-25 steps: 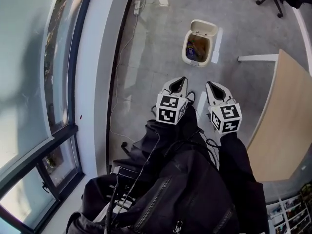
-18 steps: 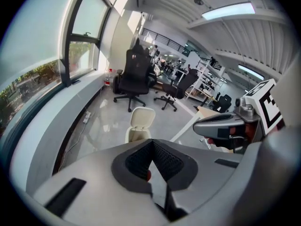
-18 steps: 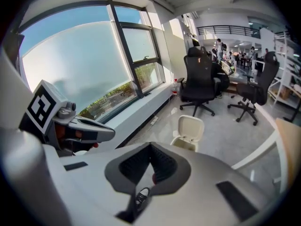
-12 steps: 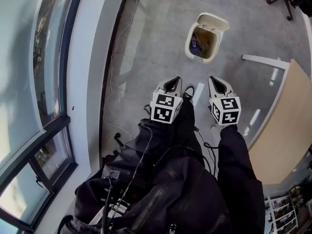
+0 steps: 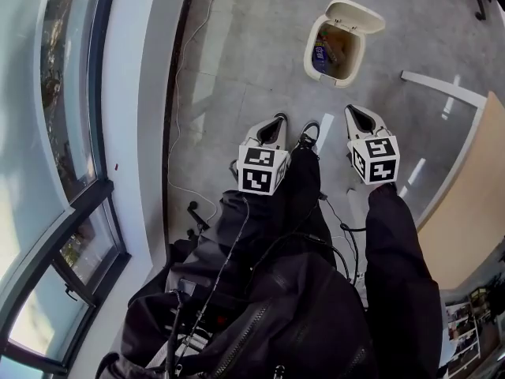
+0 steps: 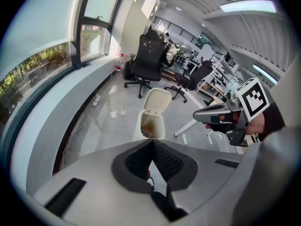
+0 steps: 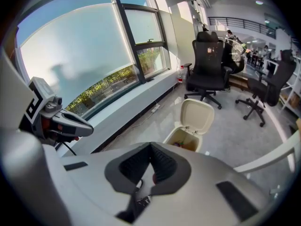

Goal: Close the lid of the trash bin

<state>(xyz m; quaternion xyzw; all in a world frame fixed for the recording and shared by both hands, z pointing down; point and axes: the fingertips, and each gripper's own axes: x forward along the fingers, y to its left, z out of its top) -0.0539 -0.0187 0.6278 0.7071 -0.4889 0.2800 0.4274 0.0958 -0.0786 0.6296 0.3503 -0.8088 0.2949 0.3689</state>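
On floor [image 5: 252, 77]: trash bin [image 5: 334, 60] upright, lid [image 5: 357, 14] open, far side; left hand-held gripper [image 5: 278, 120], right hand-held gripper [image 5: 353, 110] closed, empty

One trash bin [image 5: 338, 76]; two grippers: left gripper [image 5: 276, 123], right gripper [image 5: 355, 115]; one wooden table [image 5: 473, 196].

Grey floor [image 5: 252, 61] under open trash bin [image 5: 355, 58] (cable [image 5: 175, 113] alongside)
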